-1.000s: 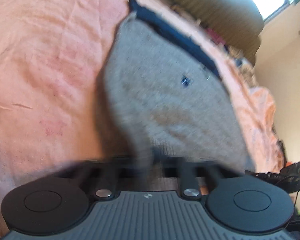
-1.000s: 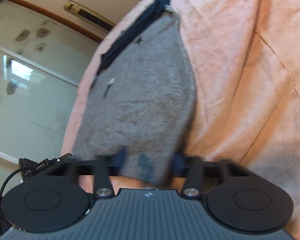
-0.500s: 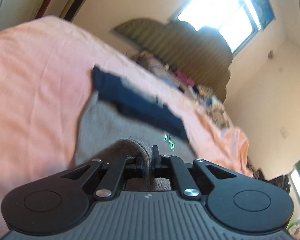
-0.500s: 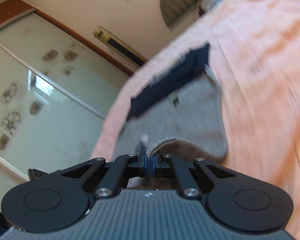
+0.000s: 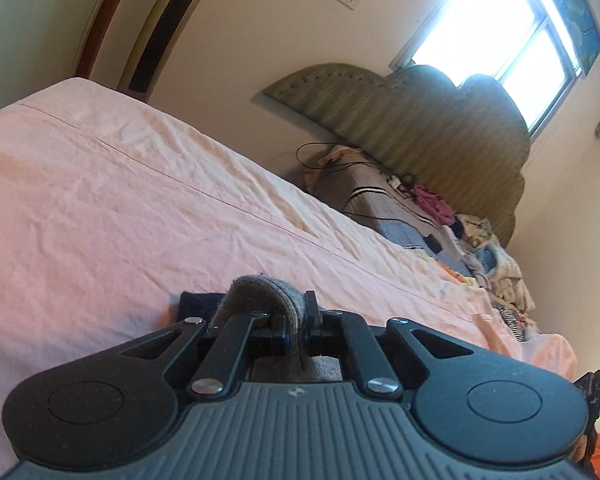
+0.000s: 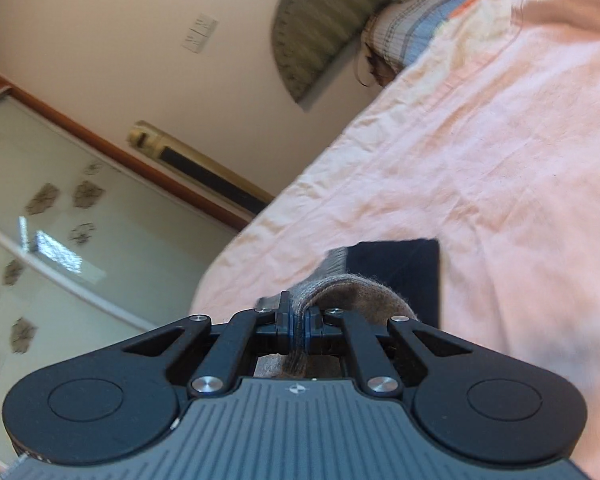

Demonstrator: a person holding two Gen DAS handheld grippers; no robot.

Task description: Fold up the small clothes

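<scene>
Bed (image 5: 120, 200) under a wrinkled pink sheet fills both views. Near its far end, before a green padded headboard (image 5: 440, 120), lies a heap of loose clothes (image 5: 488, 248), a striped pillow (image 5: 380, 204) and a black cable (image 5: 324, 160). Left claw (image 5: 298, 318) is clamped on a fold of the grey garment (image 5: 256, 292); right claw (image 6: 298, 324) is clamped on another fold of it. Its dark navy band (image 6: 400, 264) rests on the sheet just beyond the claws.
</scene>
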